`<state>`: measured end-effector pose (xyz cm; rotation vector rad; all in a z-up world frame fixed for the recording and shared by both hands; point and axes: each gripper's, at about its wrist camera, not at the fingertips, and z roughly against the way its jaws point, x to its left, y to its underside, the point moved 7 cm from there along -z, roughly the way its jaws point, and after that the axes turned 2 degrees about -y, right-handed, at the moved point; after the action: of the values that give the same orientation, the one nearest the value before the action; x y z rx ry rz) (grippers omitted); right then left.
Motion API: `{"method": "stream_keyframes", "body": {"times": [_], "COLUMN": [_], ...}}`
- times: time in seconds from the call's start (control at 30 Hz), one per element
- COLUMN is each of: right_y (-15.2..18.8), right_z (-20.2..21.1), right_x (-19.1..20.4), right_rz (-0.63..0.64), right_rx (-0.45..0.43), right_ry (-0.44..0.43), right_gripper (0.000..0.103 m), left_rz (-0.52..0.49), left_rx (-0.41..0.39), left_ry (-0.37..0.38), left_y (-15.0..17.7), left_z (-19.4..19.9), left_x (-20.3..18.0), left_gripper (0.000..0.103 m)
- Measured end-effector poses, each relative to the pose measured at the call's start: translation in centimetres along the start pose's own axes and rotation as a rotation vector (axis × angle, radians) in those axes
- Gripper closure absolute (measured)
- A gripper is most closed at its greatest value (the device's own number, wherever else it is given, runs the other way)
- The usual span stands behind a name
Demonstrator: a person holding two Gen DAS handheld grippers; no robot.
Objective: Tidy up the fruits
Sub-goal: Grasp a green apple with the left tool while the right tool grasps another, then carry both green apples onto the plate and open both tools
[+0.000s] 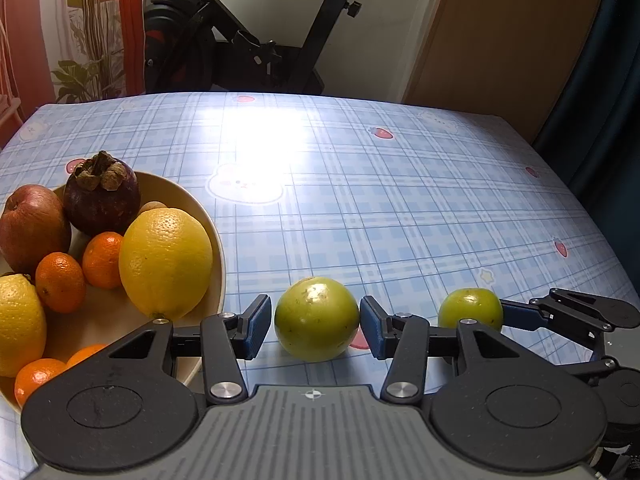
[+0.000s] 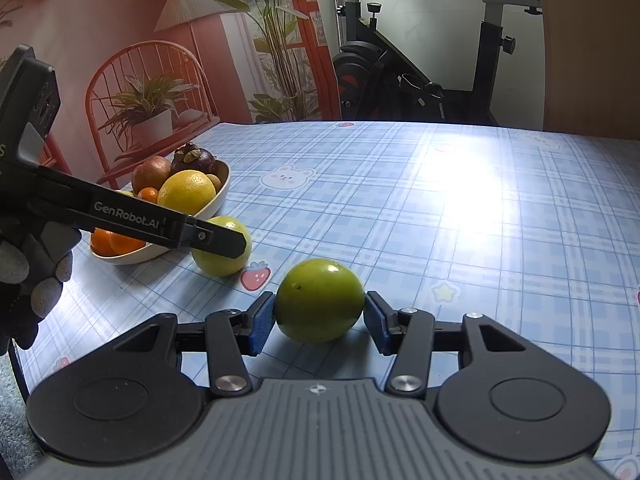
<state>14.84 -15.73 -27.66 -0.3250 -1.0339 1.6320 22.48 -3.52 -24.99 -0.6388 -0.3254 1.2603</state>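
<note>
Left wrist: two green fruits, one per gripper

Left wrist view: left gripper straddles a green fruit resting on the checked tablecloth. Thin gap shows at the left pad, right pad at the skin or nearly so; jaws read as spread around it, not pinching. Bowl lies just beside, to the left, loaded with a lemon, mangosteen, apple and mandarins. Short carry, likely sideways and up over the rim.

Right wrist view: right gripper has the second green fruit between its pads, both appearing to touch; a pinch, by my judgement, fruit on the cloth. Bowl sits well off to its left, past the other fruit, so the left hand is the nearer one.

Both fruits near round, no long axis to speak of.

Hidden: near side of the bowl cut off behind the left gripper body; whether the right fruit is lifted at all, cannot tell
</note>
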Motion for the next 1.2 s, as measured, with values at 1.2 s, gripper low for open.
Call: {"method": "stream_keyframes", "body": {"times": [1.2], "right_y": [-5.4], "right_z": [-3.8], "right_x": [9.0], "right_rz": [0.178], "right_rx": [-0.01], "right_ry": [-0.13], "right_gripper": [0.052], "left_rz": [0.187], "left_rx": [-0.126], "left_ry": [-0.13], "left_y": [0.6], "left_z": [9.4], "left_x": [10.5], "left_gripper": [0.054]}}
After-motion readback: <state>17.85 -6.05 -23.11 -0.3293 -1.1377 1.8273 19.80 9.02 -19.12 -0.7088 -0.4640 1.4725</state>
